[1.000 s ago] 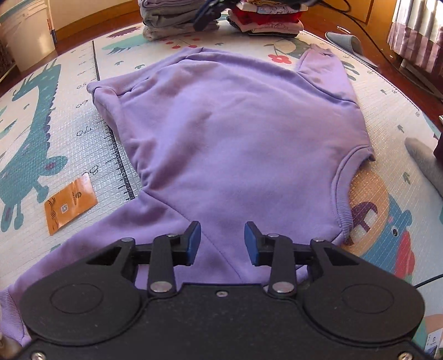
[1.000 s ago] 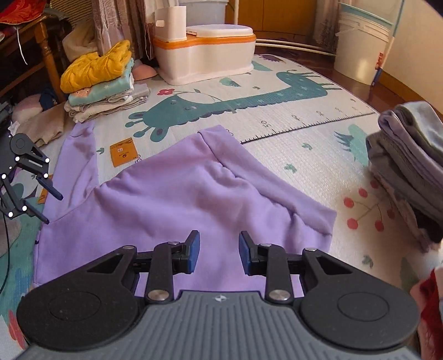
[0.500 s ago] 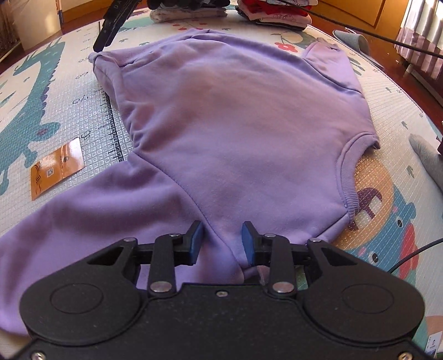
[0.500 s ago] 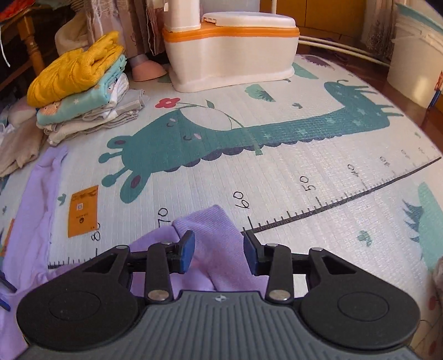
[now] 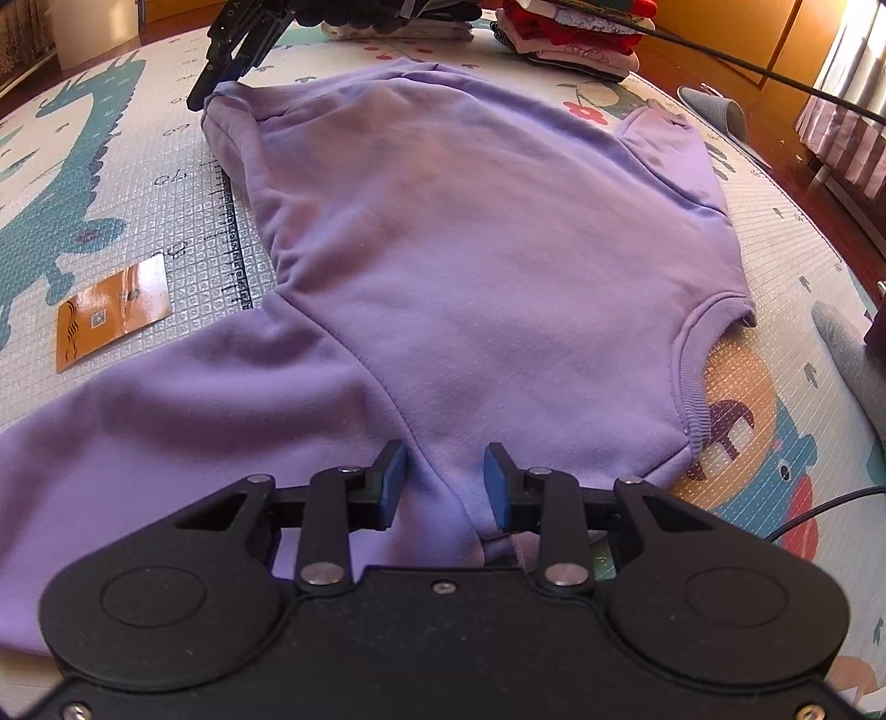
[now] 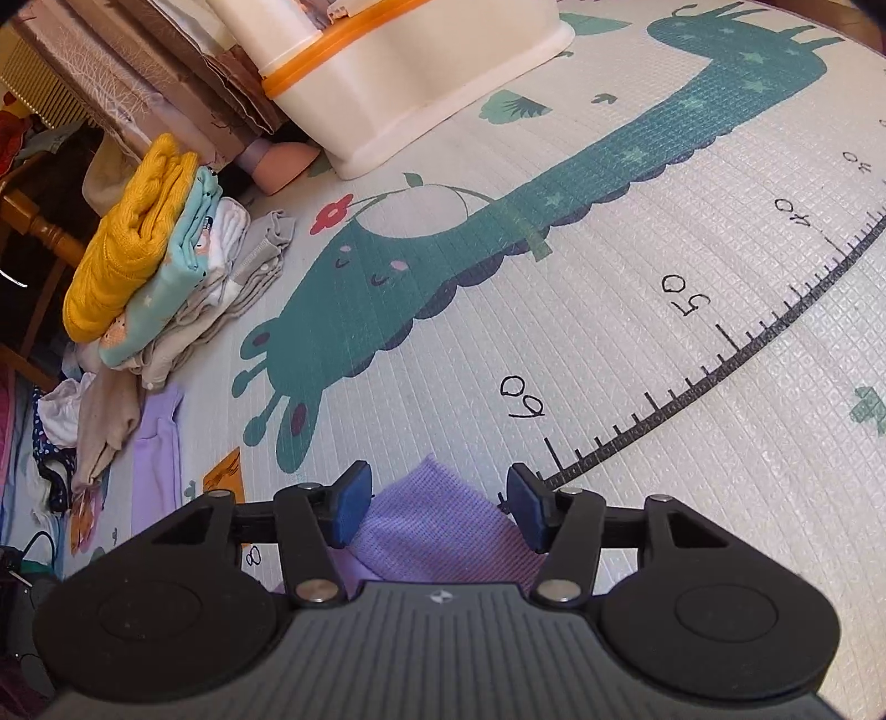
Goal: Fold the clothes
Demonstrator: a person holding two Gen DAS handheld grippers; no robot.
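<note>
Purple sweatshirt lies flat on the printed play mat, body spread ahead of the left gripper, one sleeve running off to that claw's left. Neckline ribbing sits ahead and to its right. Left gripper low over the shoulder seam; jaws parted, fabric lying between the blue pads, not pinched as far as the view shows.

Far ahead of the left claw, at the sweatshirt's opposite corner, the right gripper shows as a dark linkage touching or just over the hem corner.

Right wrist view: right gripper jaws wide, a ribbed purple corner of the sweatshirt between the pads, apart from both. Cannot tell whether the fingers rest on the mat.

Orange packet on the mat, ahead-left of the left claw, beside the printed ruler line. Stack of folded clothes, yellow knit on top, well ahead-left of the right claw. White-and-orange plastic tub far ahead of it. Another folded pile, red and pink, far ahead of the left claw, past the sweatshirt. Grey slipper to the far right.
</note>
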